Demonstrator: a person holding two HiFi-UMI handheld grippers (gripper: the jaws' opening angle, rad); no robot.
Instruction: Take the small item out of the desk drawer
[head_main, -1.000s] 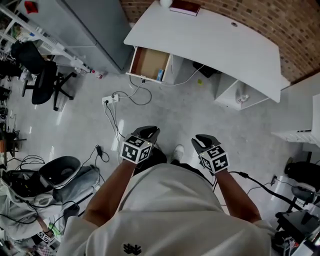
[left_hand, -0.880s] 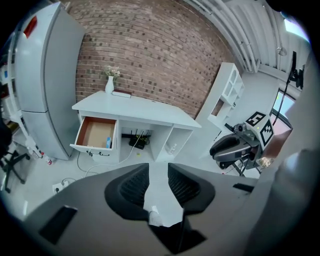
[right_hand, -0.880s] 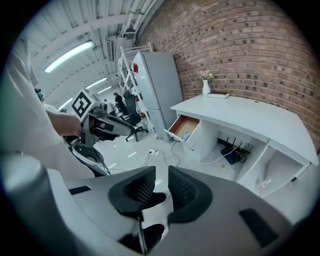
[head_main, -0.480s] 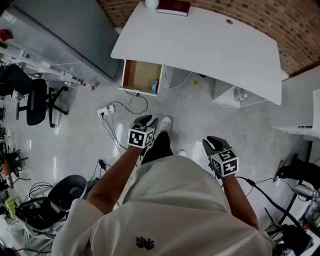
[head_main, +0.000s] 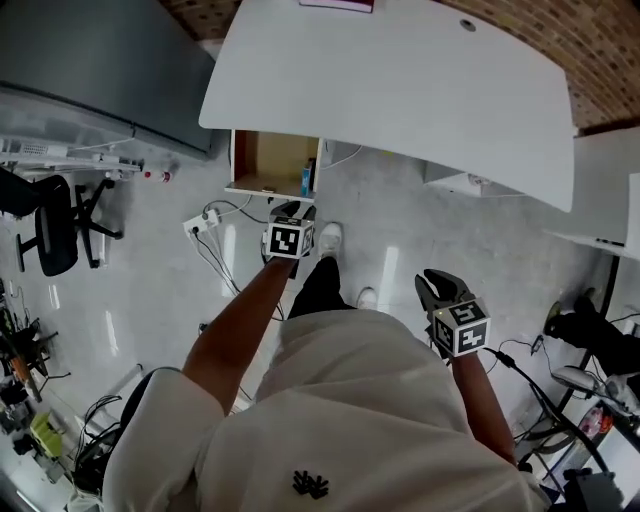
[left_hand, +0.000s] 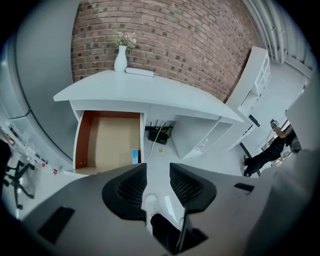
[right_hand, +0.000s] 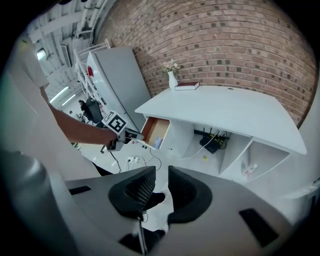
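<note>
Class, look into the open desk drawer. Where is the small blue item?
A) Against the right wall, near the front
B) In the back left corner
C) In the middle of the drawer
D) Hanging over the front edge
A: in the left gripper view, the blue item stands against the right wall of the drawer, close to its open front; the rest of the drawer shows bare.

desk (head_main: 400, 80): plain white, as I see it
drawer (head_main: 262, 158): light brown bottom, darker red-brown side wall
small item (head_main: 305, 181): blue
wall (left_hand: 175, 35): red-brown bricks with pale joints
vase (left_hand: 120, 59): white
book (right_hand: 187, 86): dark red
floor (head_main: 380, 240): pale grey, glossy
shirt (head_main: 350, 420): white; I see a small black mark on it
</note>
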